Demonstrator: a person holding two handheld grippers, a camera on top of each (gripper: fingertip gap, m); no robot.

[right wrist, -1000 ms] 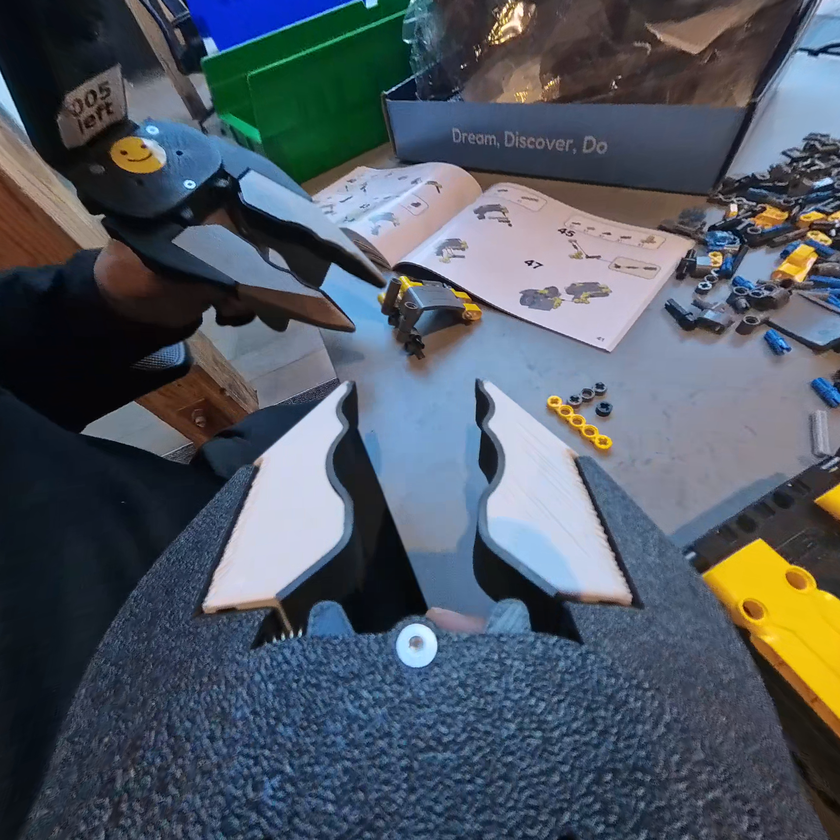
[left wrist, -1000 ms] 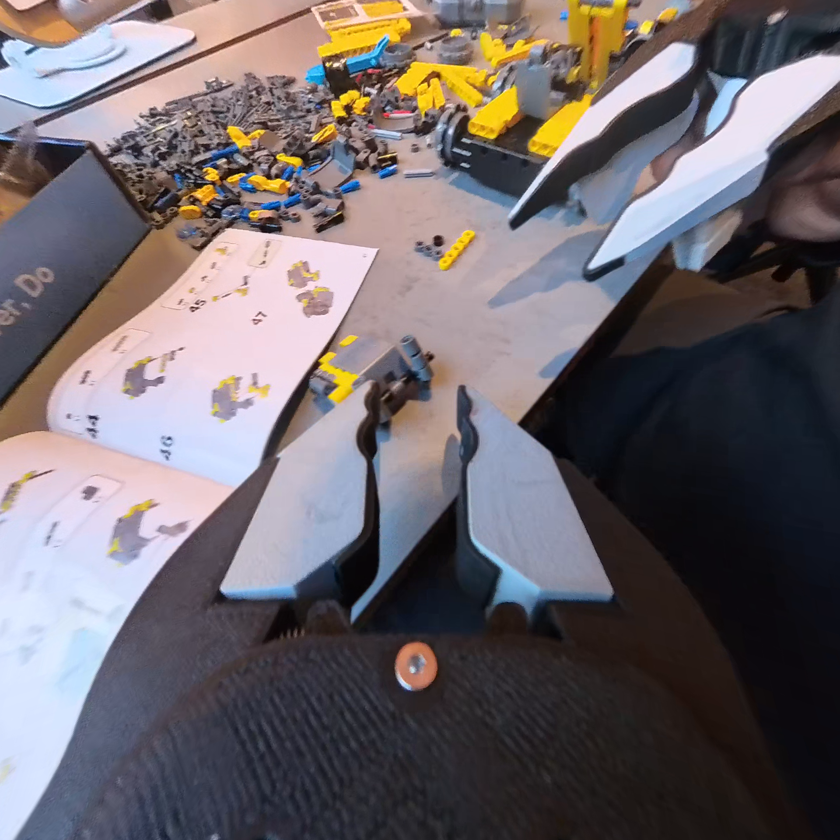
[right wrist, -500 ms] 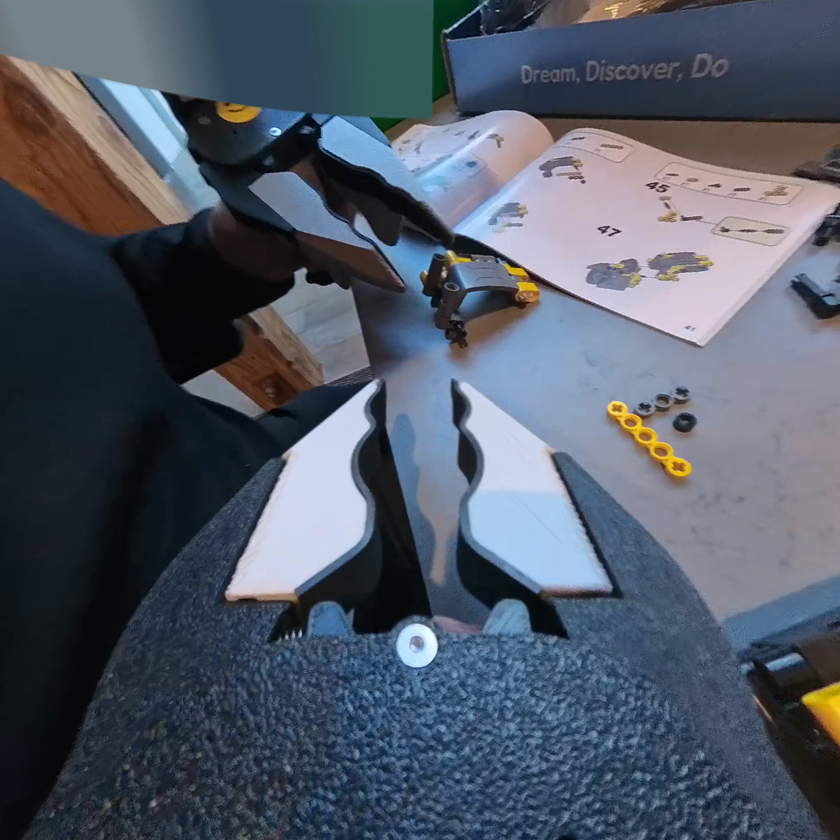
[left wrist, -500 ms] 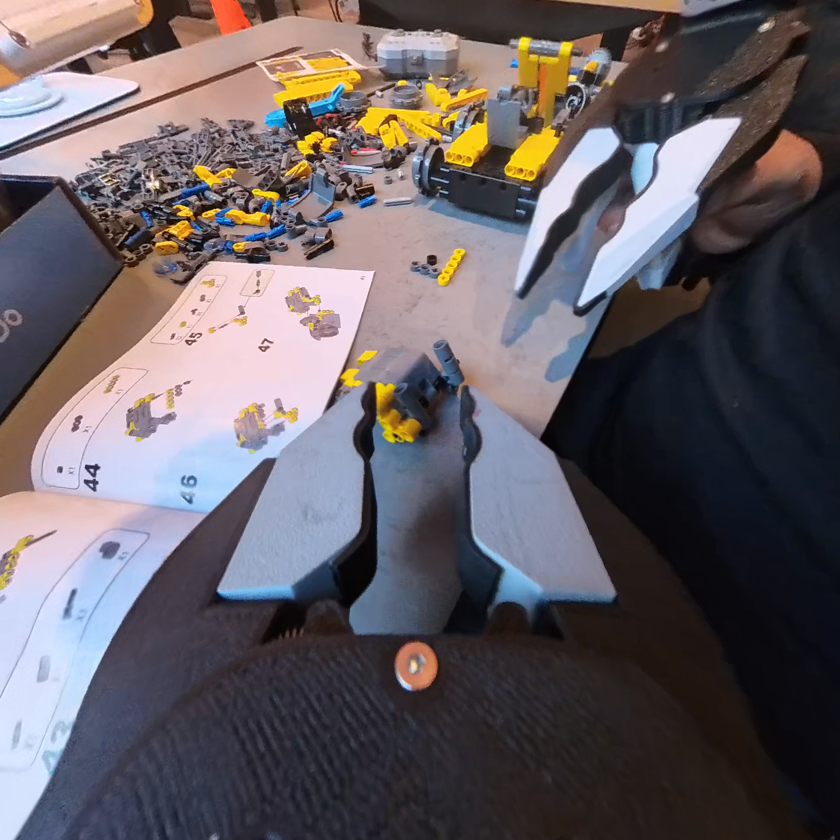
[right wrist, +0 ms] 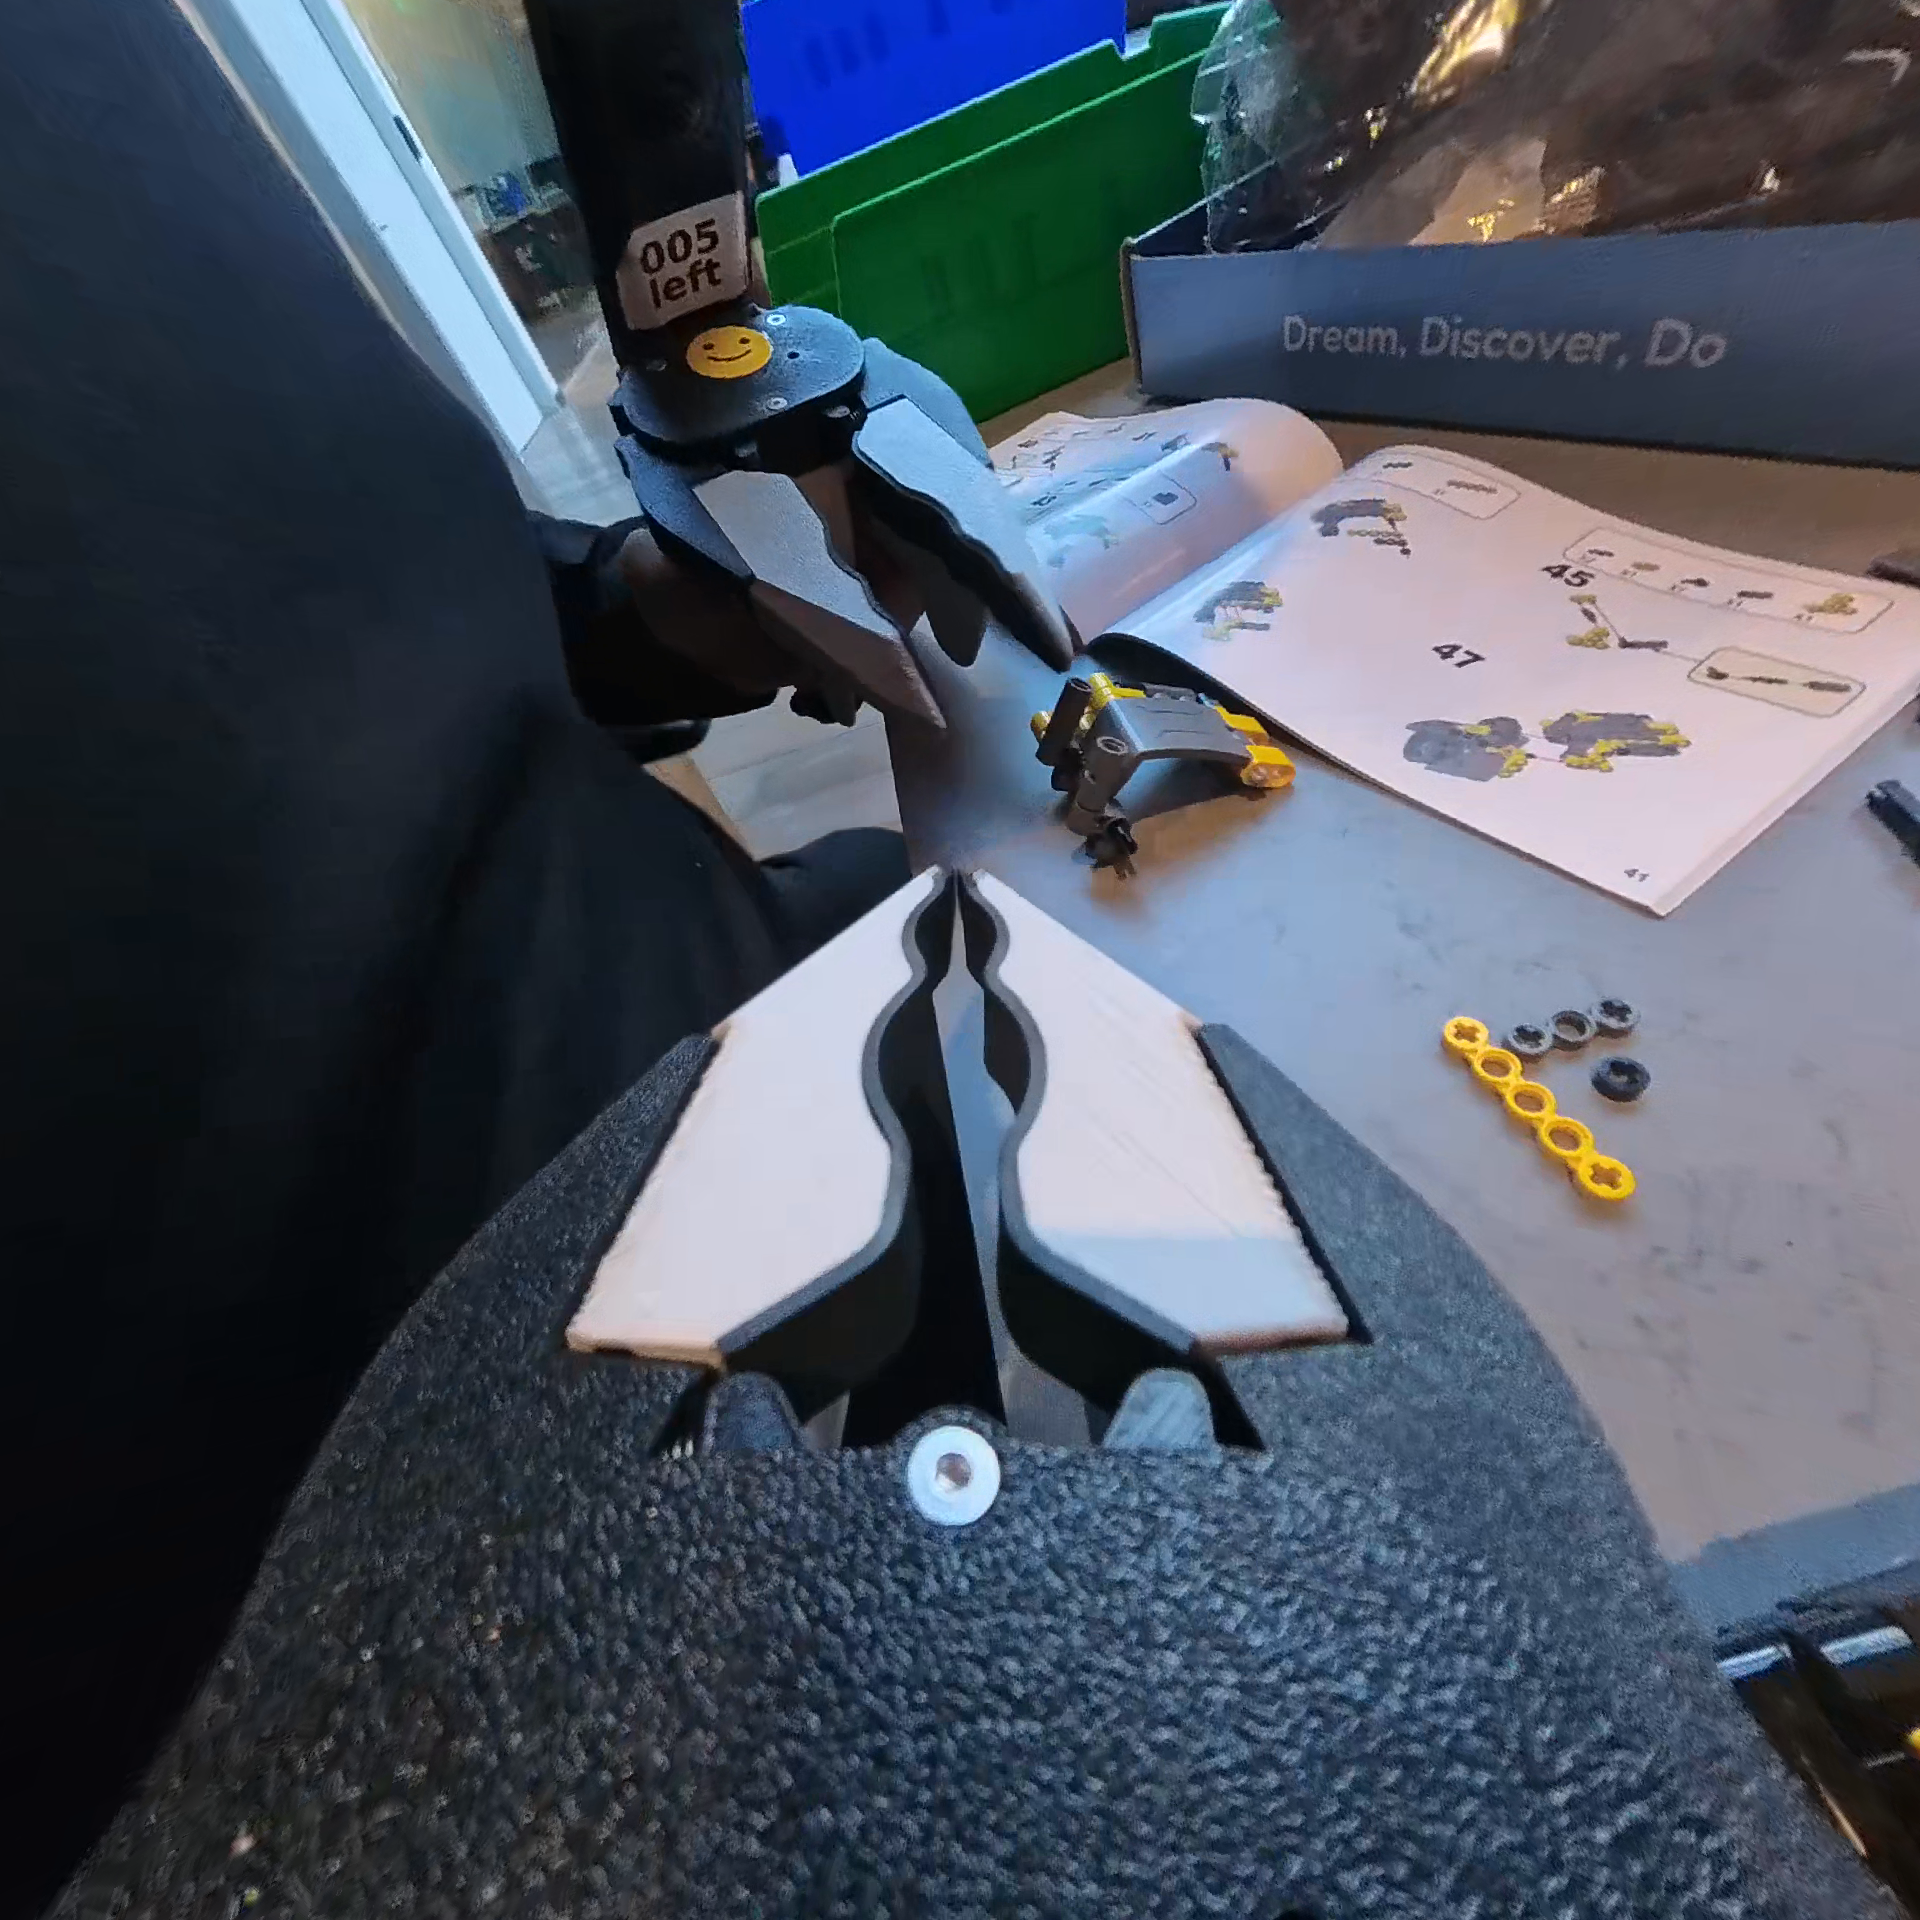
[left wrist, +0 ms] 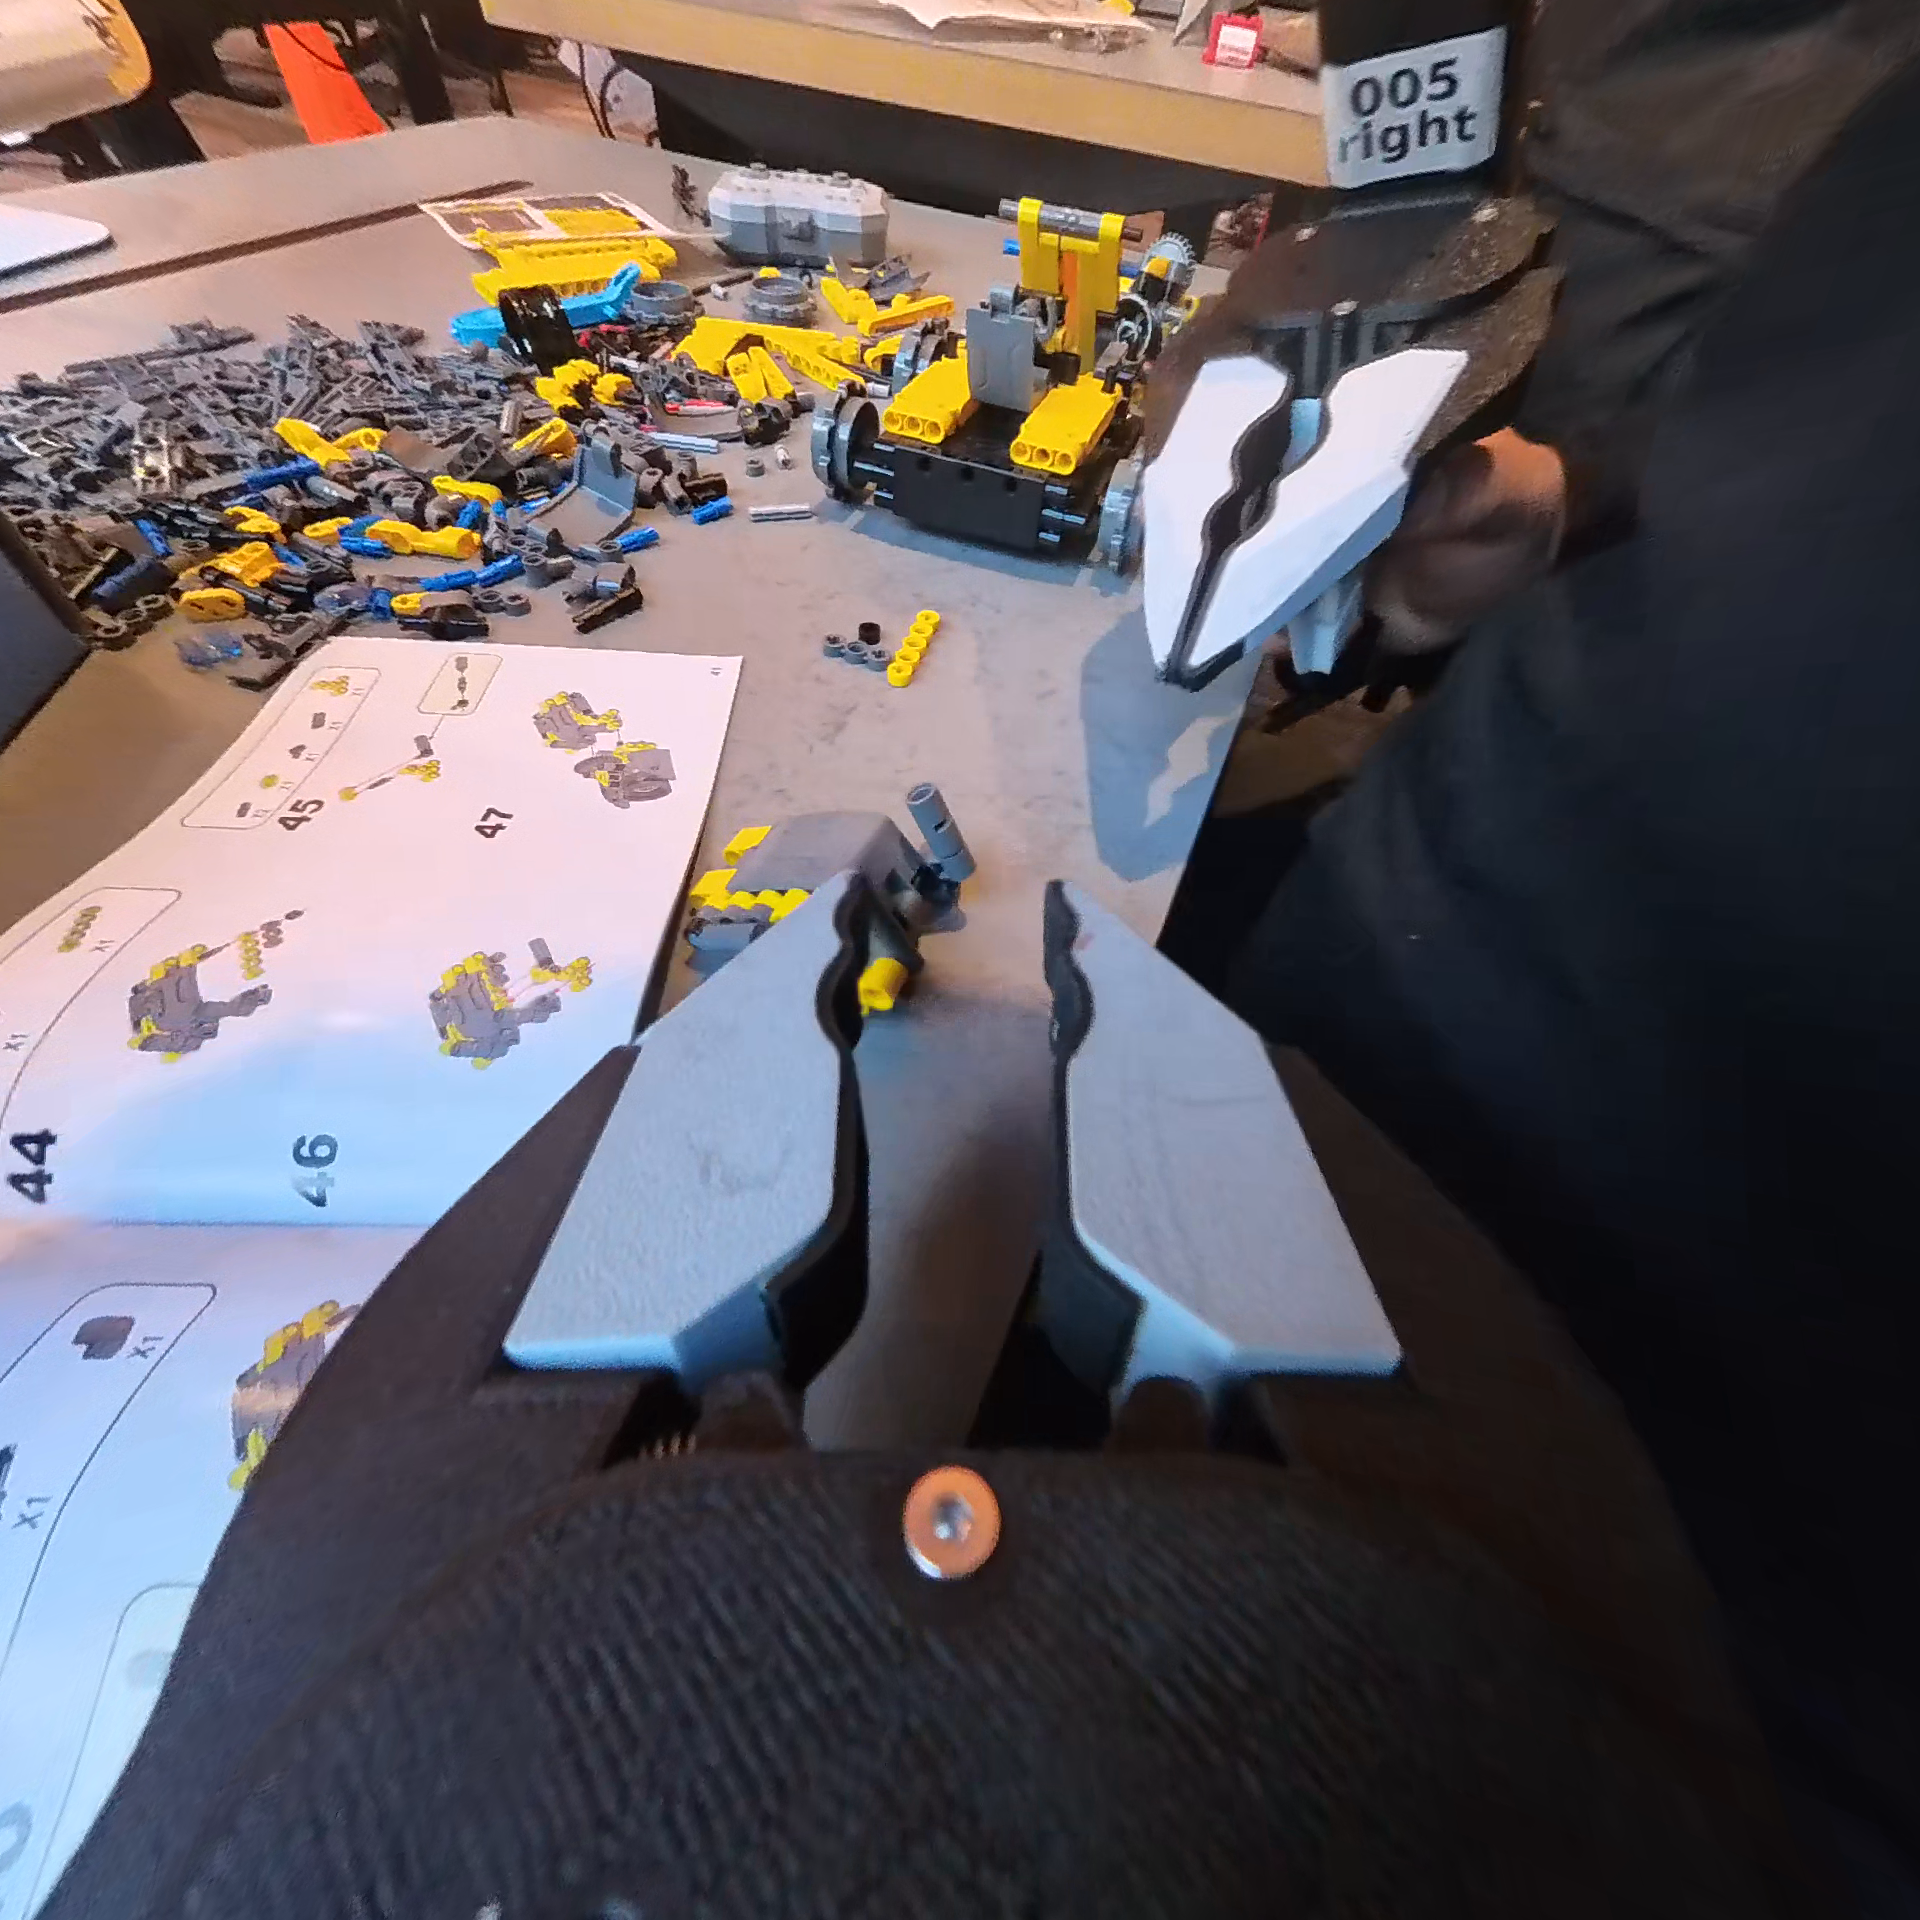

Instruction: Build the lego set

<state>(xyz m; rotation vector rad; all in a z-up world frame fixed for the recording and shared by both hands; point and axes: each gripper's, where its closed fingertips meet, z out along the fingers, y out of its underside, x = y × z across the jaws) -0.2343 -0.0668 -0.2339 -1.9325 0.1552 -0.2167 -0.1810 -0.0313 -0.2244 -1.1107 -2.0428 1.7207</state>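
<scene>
A small grey and yellow brick assembly point(left wrist: 821, 868) lies on the grey table point(left wrist: 987, 727) by the booklet's corner; it also shows in the right wrist view point(right wrist: 1153, 732). My left gripper point(left wrist: 948, 914) is open and empty. Its left finger point(left wrist: 748, 1091) hides part of the assembly, and its tips sit right at the near end. From the right wrist view the left gripper point(right wrist: 1003, 681) hovers just beside the assembly. My right gripper point(right wrist: 954, 881) is shut on nothing, held over the table's near edge; it also shows in the left wrist view point(left wrist: 1195, 655).
An open instruction booklet point(left wrist: 364, 883) lies left of the assembly. A yellow beam point(left wrist: 914, 646) and small dark rings point(left wrist: 857, 644) lie beyond it. A pile of loose parts point(left wrist: 312, 468) and a partly built yellow vehicle point(left wrist: 997, 436) sit farther back. A dark box point(right wrist: 1507, 343) and green bins point(right wrist: 966, 270) stand behind. The tips of one gripper are about 7 cm away from the tips of the other. About 15 cm separates my right fingertips from the partly built yellow vehicle point(left wrist: 997, 436).
My right gripper has closed from open to shut. My left gripper stays open and has shifted, so the assembly now sits at its left fingertip.
</scene>
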